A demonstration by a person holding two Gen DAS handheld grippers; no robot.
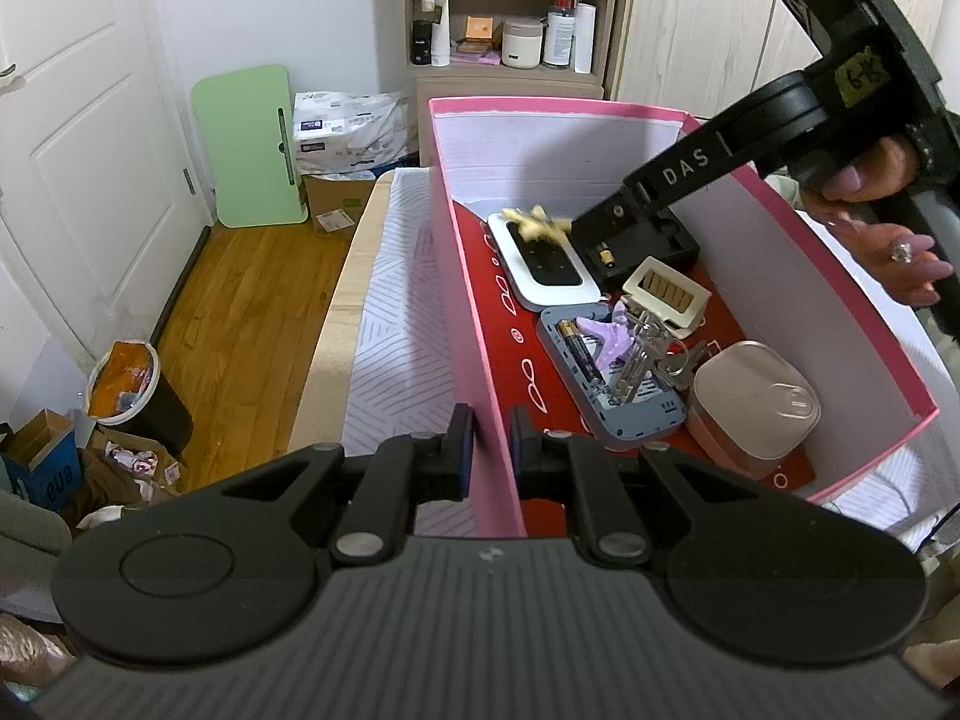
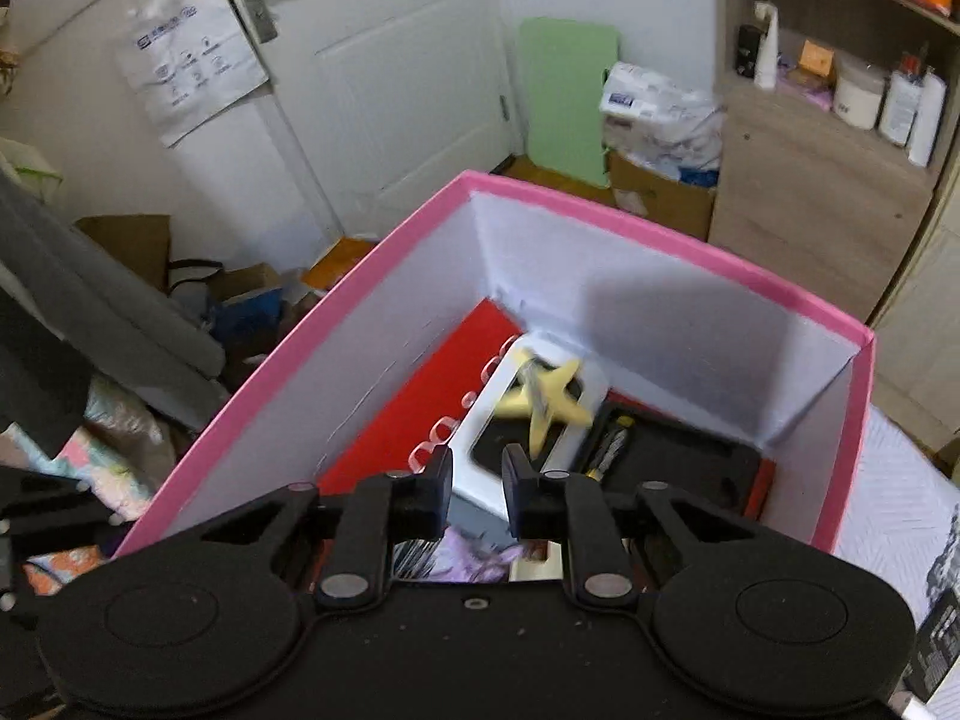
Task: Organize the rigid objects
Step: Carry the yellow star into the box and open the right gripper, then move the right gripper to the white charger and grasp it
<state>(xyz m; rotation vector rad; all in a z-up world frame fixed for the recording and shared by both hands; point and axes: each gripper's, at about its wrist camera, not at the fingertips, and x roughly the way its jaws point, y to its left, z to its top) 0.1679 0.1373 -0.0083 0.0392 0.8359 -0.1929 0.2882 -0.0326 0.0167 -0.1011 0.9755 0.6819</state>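
right wrist view: the yellow star clip sits blurred over the white tray inside the pink box — the right gripper has jaws parted, holding nothing. the left gripper jaws pinch the box wall. box looks mostly filled; whether the clip has settled is unclear.

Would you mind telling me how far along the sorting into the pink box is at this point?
Mostly done, it seems. The pink box already holds a white tray, a battery, a purple star, keys and a beige case. In hand: nothing. The right gripper is open above a blurred yellow star over the tray, and the left gripper straddles the box's wall. What remains outside is not visible.
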